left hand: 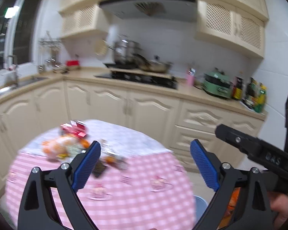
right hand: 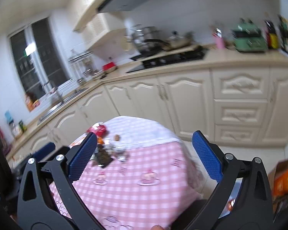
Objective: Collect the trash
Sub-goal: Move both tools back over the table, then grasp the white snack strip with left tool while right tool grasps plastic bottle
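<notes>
Blurred trash [left hand: 80, 145] lies scattered on the round table's [left hand: 144, 191] far half: red wrapper [right hand: 97, 129], orange scraps [left hand: 54, 147], dark packet [right hand: 103, 156].

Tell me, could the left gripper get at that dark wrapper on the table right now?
Probably yes. The left gripper is open and empty, and the dark wrapper lies in the open on the table by its left finger; nothing blocks it.

My left gripper [left hand: 145, 164] and right gripper [right hand: 144, 156] are black with ribbed blue pads [right hand: 207, 156]. At lower centre I see a pink-and-white checked tablecloth [left hand: 136, 187] carrying red [right hand: 98, 129], orange [left hand: 55, 147] and dark wrappers [right hand: 103, 156]. The cabinets [left hand: 147, 111] are cream, the cooker [left hand: 218, 85] at right is green.
</notes>
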The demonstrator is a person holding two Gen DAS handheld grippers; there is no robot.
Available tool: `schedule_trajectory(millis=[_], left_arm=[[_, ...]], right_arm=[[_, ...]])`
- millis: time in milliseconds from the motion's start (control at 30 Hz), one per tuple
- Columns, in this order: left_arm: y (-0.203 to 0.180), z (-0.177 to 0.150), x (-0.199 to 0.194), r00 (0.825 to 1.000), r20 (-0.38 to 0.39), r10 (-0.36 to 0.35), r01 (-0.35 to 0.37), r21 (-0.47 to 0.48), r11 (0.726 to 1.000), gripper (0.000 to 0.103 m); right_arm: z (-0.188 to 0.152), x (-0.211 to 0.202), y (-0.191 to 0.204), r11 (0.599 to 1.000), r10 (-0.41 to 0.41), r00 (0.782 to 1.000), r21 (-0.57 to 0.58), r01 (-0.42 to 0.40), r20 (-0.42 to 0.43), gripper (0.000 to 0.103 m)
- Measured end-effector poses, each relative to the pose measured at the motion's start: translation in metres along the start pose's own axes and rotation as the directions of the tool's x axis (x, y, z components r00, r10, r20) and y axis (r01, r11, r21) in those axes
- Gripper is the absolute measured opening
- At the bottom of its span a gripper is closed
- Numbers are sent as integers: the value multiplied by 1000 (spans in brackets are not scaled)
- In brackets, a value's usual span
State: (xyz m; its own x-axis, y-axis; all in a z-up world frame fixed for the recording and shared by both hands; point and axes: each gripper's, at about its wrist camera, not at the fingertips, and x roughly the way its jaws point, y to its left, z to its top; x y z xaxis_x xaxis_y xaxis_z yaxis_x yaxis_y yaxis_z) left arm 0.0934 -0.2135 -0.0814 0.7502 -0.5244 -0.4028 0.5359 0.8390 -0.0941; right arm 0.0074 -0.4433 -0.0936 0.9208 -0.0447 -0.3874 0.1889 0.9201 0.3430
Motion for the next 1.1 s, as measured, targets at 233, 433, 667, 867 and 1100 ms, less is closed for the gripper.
schedule_trajectory(millis=[233, 433, 667, 867, 1100], left_arm=[[60, 8, -34, 987, 36, 157, -156, -28, 987, 95], [101, 5, -59, 963, 53, 264, -261, -58, 964, 95], [141, -15, -59, 941, 7, 339, -337, -91, 937, 95], [162, -41, -23, 938, -73, 338, -343, -84, 935, 95], [179, -57, 37, 929, -168, 330, -342, -48, 939, 95]], right_arm=[[-5, 9, 81, 986, 91, 996, -141, -88, 12, 97], [-9, 10, 119, 967, 160, 987, -204, -151, 24, 97], [-19, 30, 122, 961, 152, 988, -233, -148, -5, 97], [-33, 74, 107, 964, 116, 989, -228, -135, -95, 97], [-51, 137, 91, 970, 63, 975, -215, -110, -213, 97]])
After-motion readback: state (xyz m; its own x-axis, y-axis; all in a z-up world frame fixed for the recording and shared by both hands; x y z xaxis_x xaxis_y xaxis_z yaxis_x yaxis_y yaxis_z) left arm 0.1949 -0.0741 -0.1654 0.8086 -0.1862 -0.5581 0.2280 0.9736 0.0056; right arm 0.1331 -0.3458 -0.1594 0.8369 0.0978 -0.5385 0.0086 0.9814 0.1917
